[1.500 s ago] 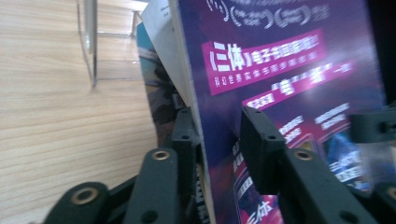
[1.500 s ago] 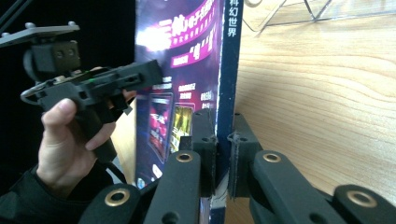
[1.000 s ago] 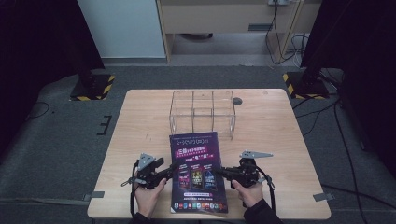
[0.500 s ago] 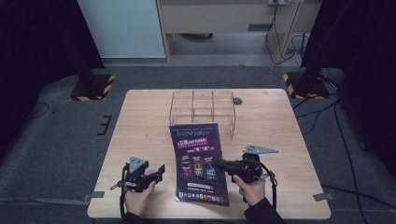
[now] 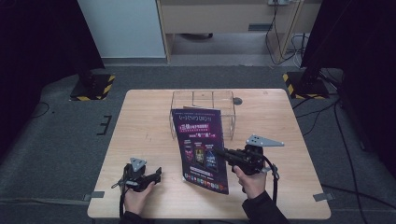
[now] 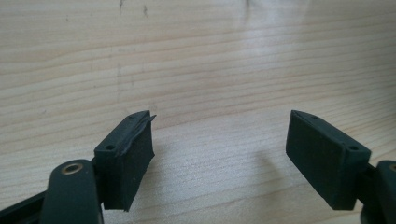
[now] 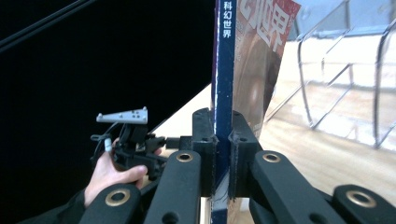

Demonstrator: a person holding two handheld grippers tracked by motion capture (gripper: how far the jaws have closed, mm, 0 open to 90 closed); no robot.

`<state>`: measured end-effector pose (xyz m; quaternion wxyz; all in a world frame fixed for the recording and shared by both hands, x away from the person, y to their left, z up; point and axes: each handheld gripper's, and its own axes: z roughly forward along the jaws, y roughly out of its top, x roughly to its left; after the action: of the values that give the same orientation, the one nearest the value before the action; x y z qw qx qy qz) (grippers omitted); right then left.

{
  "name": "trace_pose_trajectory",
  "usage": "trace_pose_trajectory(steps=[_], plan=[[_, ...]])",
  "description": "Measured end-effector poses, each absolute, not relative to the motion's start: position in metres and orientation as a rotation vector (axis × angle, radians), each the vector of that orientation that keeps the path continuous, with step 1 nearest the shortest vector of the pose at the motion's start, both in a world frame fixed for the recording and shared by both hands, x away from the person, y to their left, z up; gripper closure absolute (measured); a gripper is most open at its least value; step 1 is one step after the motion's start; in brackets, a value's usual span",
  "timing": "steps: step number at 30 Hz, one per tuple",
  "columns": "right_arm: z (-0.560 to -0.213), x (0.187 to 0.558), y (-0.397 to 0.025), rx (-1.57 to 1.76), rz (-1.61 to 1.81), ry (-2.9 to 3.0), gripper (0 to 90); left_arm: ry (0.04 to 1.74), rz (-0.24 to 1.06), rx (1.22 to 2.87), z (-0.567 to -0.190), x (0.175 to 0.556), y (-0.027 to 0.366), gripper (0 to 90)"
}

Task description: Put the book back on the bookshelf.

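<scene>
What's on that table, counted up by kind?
Magazines: 1, held by the right gripper
Clear racks: 1
Grippers: 2, the left gripper being open over the table
Total: 4

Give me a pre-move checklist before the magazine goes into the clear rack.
1. Right gripper clamped on the magazine at its spine: ok.
2. Left gripper released, jaws open over bare table: ok.
3. Magazine lifted upright off the table: ok, though its lower corner sits low near the wood.
4. Clear rack upright behind the magazine, with no item visible in its slots: ok.
5. Magazine lined up with a slot: cannot tell; it stands in front of the rack, tilted.
6. Left hand out of the path: ok, off to the side.
</scene>
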<state>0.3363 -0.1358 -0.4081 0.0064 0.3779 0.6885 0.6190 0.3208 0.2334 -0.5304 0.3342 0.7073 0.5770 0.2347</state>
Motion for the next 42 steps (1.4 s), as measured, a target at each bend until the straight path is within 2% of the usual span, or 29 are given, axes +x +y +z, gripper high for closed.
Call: trace_pose_trajectory(steps=[13,23,42], plan=[[-0.389,0.342,-0.151,1.176,1.936,2.054,84.6,1.512,0.663,1.9,-0.535,0.324,0.229,19.2],[-0.373,0.344,-0.163,1.173,1.943,1.969,84.6,1.516,0.66,1.901,-0.535,0.325,0.227,15.3],[-0.349,0.355,-0.183,1.172,1.89,1.857,84.5,1.513,0.655,1.905,-0.535,0.325,0.227,14.3]])
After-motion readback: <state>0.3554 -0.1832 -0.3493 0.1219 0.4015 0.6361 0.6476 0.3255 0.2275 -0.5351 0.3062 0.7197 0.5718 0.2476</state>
